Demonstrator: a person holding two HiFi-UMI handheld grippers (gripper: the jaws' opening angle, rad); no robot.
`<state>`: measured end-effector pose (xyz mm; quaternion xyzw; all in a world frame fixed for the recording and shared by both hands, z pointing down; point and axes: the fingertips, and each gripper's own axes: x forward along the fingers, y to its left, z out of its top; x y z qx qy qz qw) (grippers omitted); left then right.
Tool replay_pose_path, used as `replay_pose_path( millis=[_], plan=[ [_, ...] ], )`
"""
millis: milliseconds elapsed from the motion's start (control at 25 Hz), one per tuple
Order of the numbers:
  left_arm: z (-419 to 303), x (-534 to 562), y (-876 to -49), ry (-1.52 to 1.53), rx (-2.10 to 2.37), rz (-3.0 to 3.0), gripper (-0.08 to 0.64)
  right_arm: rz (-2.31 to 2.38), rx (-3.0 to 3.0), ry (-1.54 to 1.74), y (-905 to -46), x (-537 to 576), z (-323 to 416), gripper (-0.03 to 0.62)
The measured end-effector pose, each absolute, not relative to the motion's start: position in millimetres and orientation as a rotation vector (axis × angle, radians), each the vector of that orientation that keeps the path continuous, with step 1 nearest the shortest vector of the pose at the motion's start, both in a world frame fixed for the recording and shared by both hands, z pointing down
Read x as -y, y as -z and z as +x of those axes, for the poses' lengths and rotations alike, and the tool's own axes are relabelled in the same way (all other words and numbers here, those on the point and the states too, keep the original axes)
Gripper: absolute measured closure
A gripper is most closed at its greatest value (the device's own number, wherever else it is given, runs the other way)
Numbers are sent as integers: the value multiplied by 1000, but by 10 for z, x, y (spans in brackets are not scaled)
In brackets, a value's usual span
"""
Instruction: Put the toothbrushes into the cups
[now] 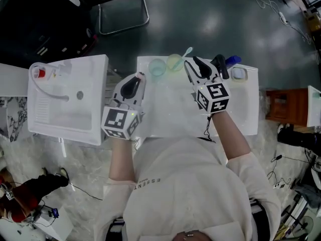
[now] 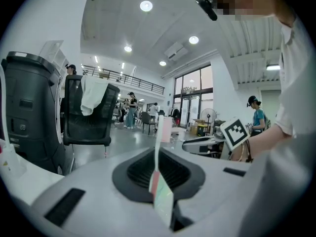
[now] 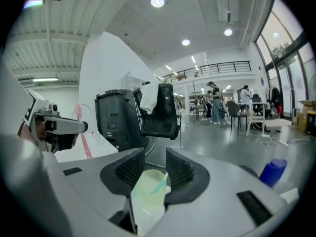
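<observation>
My left gripper (image 1: 136, 80) is shut on a pink and white toothbrush (image 2: 157, 154), which stands upright between its pads. In the head view this gripper hangs over the white table (image 1: 168, 119), near its left edge. Two cups stand at the table's far edge: a pale blue cup (image 1: 157, 67) and a green cup (image 1: 174, 62). A light blue toothbrush (image 1: 188, 50) leans out of the green cup. My right gripper (image 1: 205, 64) hovers just right of it, open, nothing between its pads. The right gripper view looks down between the jaws onto the green cup (image 3: 145, 189) and its toothbrush (image 3: 159, 183).
A white sink unit (image 1: 67, 99) stands left of the table. A blue bottle (image 1: 232, 61) and a small dish (image 1: 238, 74) sit at the table's far right. A black chair (image 2: 89, 115) and a dark machine (image 2: 27, 117) stand beyond the table. People move about in the hall behind.
</observation>
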<state>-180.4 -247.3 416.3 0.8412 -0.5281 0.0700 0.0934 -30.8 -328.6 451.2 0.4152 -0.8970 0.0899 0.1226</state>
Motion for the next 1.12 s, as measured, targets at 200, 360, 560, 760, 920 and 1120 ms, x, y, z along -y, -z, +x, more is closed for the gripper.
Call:
replay_pose_path(
  millis=[200,360,560,760,920,1120],
  plan=[
    [-1717,2441,-3987,-194,1604,2516,537,1235,2695,-92,-4081,3191,-231,492],
    [-1669,2455,-3898,-196,1614,2541,537,1272,2750,-83,-3910,3130,-162,558],
    [-1603,2596,-3901,-197,1591,2583,537,1283,2788,-114,-3861,3073,-121,572],
    [-1486,2801,-4063,-258,1507,2610,537,1248,2791,-135,-3892,3063,-127,574],
    [-1367,2961,-4220,-261,1449,2627,537,1263,2768,-144,-3932,3070,-53,574],
    [-1314,3150,-4569,-301,1409,2582,537,1306,2732,-135,-3961,3142,62,574]
  ],
)
